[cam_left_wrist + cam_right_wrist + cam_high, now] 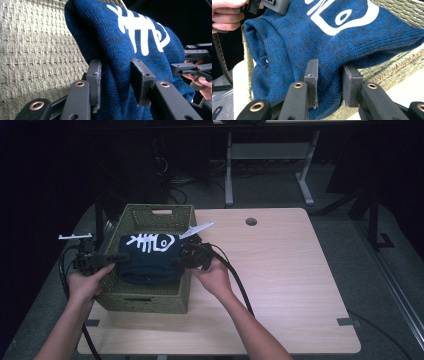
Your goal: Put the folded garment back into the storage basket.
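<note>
Table: a light wood-grain top with rounded corners and a round cable hole near its far edge.
Floor: grey carpet, dim around the table.
Behind: a second desk's pale metal legs, with tangled cables on the floor beside them.
Light: the table is lit; the far room and left side are nearly black.

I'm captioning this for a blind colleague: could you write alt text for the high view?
Two hands each clamp a hand-held gripper, left and right, on a folded blue sweater with a white fish-bone print, held over a woven basket on a wooden table.
</note>
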`<action>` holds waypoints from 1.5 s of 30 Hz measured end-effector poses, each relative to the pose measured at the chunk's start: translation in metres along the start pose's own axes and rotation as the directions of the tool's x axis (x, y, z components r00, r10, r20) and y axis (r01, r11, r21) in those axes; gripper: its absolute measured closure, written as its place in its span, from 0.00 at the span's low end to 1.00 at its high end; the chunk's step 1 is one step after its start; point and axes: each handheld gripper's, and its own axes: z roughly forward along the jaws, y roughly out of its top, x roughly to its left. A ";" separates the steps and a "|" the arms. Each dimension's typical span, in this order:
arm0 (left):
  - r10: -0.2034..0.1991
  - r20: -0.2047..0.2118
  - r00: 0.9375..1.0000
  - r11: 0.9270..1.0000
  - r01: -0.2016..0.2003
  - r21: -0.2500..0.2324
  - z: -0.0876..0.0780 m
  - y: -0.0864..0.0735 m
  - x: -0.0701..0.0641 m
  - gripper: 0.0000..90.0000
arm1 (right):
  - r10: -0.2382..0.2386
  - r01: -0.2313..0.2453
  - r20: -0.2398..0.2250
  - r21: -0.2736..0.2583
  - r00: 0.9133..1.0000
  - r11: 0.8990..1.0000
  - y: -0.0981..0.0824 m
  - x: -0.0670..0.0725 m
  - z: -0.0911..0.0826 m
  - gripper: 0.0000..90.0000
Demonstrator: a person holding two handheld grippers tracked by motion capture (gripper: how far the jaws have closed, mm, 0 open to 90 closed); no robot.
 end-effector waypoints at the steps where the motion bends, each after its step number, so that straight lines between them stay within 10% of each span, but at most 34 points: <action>1: 0.000 0.002 1.000 1.000 0.000 -0.001 -0.001 0.000 0.001 0.71 | -0.003 0.003 -0.001 -0.001 1.000 1.000 0.000 0.000 0.001 0.77; 27: -0.019 -0.034 0.999 1.000 0.018 -0.018 -0.003 0.005 0.021 0.70 | -0.013 0.013 0.033 0.014 0.999 1.000 0.010 0.005 0.025 0.76; 30: -0.017 -0.074 0.997 0.999 0.015 -0.028 -0.005 0.006 0.024 0.65 | -0.013 0.012 0.053 0.022 0.999 1.000 0.011 0.006 0.026 0.64; 34: -0.038 -0.085 0.996 0.998 0.034 -0.048 -0.009 0.006 0.030 0.61 | -0.022 0.023 0.121 -0.008 0.992 1.000 0.012 0.004 0.019 0.56; 45: 0.002 -0.024 1.000 0.998 -0.004 -0.064 -0.006 0.009 0.010 0.62 | 0.005 0.001 0.113 -0.055 0.994 0.998 0.011 -0.007 -0.015 0.55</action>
